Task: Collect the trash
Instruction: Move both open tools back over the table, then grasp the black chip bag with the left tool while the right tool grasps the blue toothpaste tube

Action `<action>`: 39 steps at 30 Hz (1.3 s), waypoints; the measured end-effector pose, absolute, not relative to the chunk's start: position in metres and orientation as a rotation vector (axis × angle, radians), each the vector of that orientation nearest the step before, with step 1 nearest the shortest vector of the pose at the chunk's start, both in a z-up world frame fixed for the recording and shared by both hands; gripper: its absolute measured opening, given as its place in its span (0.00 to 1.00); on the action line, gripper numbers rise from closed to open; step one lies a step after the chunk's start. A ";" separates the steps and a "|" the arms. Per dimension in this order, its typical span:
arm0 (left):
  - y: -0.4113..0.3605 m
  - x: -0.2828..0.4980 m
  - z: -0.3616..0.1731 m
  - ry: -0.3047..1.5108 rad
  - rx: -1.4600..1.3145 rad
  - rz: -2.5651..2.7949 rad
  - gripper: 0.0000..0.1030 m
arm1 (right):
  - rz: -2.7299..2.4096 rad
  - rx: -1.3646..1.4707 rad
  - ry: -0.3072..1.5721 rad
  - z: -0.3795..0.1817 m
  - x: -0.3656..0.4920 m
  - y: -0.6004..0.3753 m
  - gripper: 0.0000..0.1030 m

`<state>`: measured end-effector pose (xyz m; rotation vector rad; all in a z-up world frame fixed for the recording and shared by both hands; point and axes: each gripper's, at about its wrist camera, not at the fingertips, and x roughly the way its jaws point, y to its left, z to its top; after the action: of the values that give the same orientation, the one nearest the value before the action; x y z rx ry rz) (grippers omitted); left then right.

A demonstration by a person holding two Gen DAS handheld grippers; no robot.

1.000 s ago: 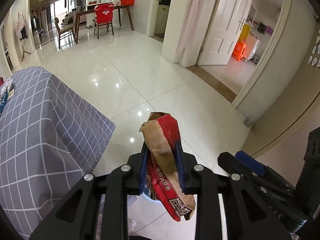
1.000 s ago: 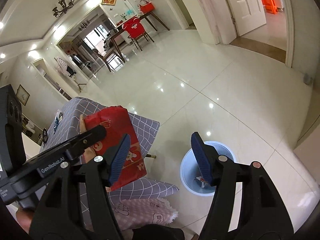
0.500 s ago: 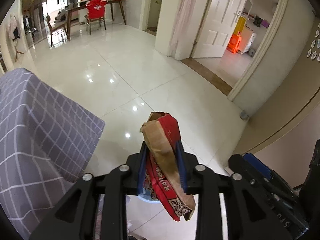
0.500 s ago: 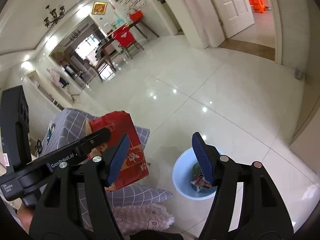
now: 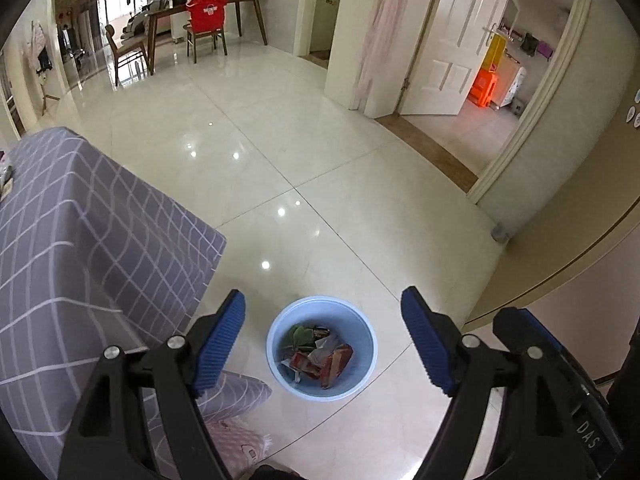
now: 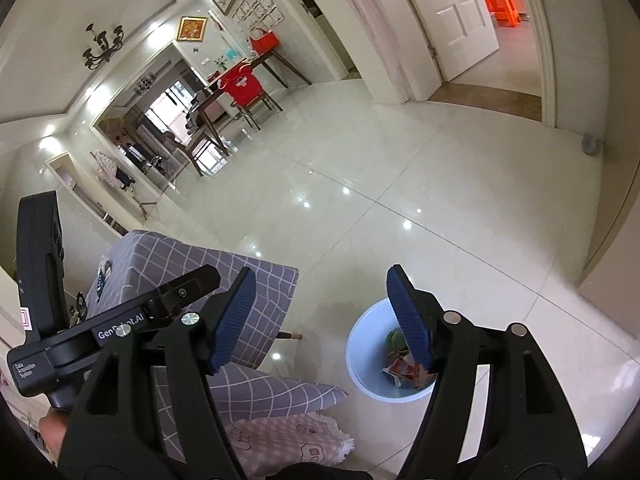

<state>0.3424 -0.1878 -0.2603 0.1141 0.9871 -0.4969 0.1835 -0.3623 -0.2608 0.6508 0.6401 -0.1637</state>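
Over the glossy tiled floor [image 5: 328, 152], the left wrist view looks steeply down between the left gripper [image 5: 322, 340] and its two blue ribbed pads [image 5: 218, 344], which stand wide apart. Its jaws have just been opening, and nothing is between them or touching them. Directly below the gap sits a pale blue waste bin [image 5: 276, 344], upright on the tiles. Inside it lies the trash [image 5: 316, 356]: red and brown snack wrappers, a green scrap and some crumpled white paper. To the left hangs a grey checked tablecloth [image 5: 80, 240], and a pink patterned cloth [image 5: 236, 440] shows at the bottom edge. Part of the other tool, black with a blue pad, reaches in from the lower right.

Seen from the right wrist view, the right gripper [image 6: 320, 312] also has its jaws well apart, having just eased wider, with nothing gripped and nothing touching the pads. The same waste bin [image 6: 360, 360] stands on the floor beneath its right finger, which covers part of the rim; the wrappers [image 6: 402, 368] show inside. The tablecloth [image 6: 192, 264] drapes to the left, with the pink cloth [image 6: 280, 436] below it. The left tool's black body crosses the left side, a hand [image 6: 54, 432] just visible at its base.
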 end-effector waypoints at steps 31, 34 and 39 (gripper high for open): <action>0.230 0.433 -0.176 0.831 -0.212 0.025 0.76 | 0.354 0.269 0.772 -0.185 0.389 -0.011 0.68; 0.259 0.459 -0.182 0.842 -0.212 0.055 0.73 | 0.367 0.241 0.797 -0.192 0.410 0.014 0.68; 0.277 0.494 -0.198 0.887 -0.182 0.067 0.63 | 0.367 0.197 0.838 -0.204 0.449 0.046 0.68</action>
<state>0.4938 0.2772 -0.1984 -0.1819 0.8869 0.0670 0.4495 0.0458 -0.2036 0.1972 0.8379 0.3674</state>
